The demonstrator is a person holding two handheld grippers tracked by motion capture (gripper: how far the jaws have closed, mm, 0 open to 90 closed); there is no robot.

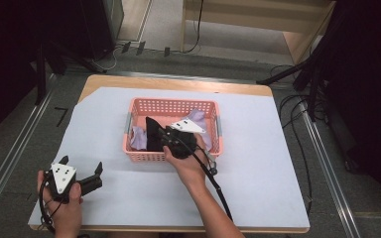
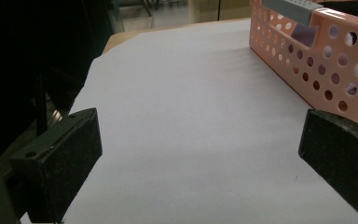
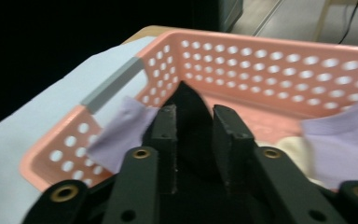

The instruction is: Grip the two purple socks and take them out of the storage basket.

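Your table [image 1: 258,163], covered in a pale sheet, carries the pink basket [image 1: 171,105] at its middle, and that basket is where your work is. Inside it lie lilac cloths [image 3: 121,133] to either side of your right gripper [image 3: 193,135], a cream piece [image 3: 291,149] just beyond the right-hand finger, and the black cloth [image 3: 191,105], which stands up between the fingers [image 3: 165,135] and pokes out past their tips. Those fingers are drawn in close on the black fabric, pinching it with only a narrow gap left. To do this well, I would judge you should lift straight up until the cloth hangs free of the basket wall ahead of the tips, and check that no lilac corner rides along. Your left gripper [image 1: 79,177] rests on the sheet well apart, fingers [image 2: 60,163] spread wide with nothing between them and the basket's side just beyond the right-hand one.
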